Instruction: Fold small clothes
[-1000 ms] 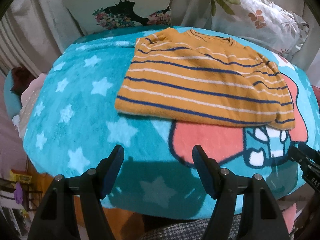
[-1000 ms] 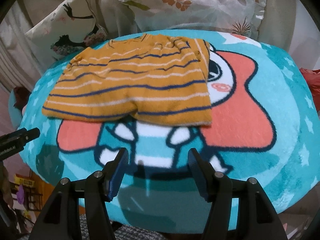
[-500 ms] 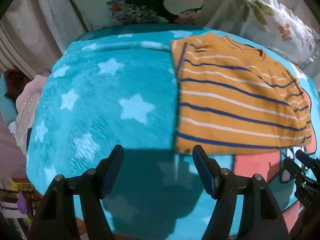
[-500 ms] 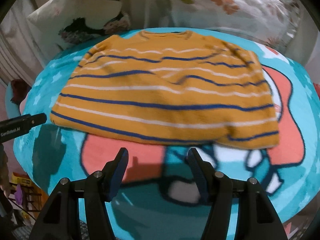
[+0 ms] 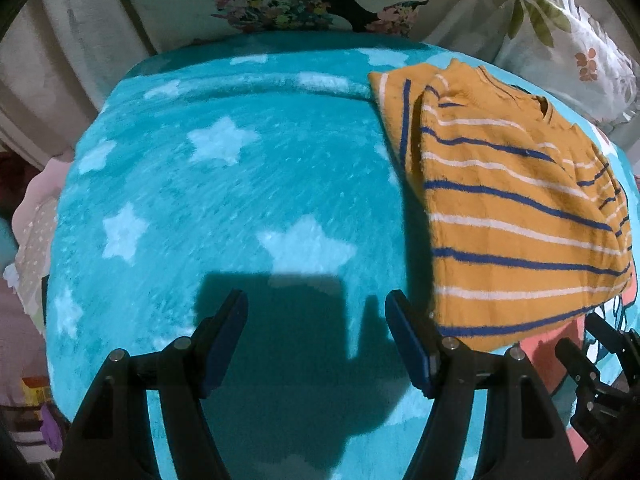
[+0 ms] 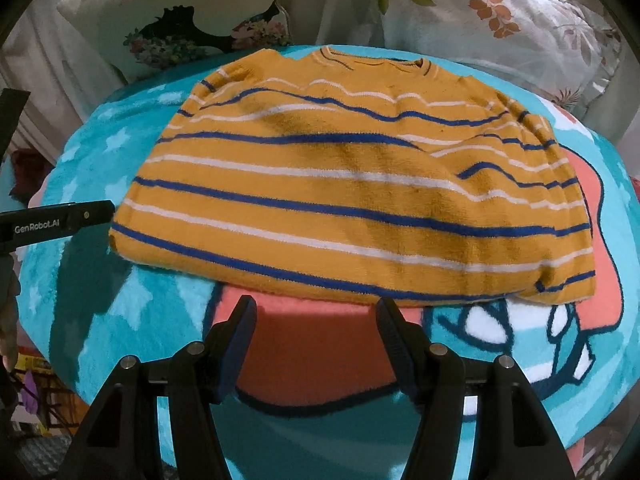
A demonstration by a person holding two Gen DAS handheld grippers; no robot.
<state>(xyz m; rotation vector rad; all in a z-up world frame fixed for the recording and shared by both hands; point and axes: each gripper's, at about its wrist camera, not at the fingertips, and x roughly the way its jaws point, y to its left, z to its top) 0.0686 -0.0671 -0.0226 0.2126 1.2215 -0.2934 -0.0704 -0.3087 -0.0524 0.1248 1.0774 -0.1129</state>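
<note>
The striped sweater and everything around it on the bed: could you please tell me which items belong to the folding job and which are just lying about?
Part of the job:
- orange striped sweater, lying flat
- left gripper, jaws open
- right gripper, jaws open
- teal star blanket, the folding surface

Just lying about:
- floral silhouette pillow
- leaf-print pillow

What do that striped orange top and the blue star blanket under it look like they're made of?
The striped orange top looks like soft knitted or fleecy fabric: its surface is fuzzy and matte, with blurred stripe edges and gentle ripples. The blue star blanket seems to be plush fleece, since its pile shows brushed streaks and a faint sheen. The exact fibres cannot be told from looks.
</note>
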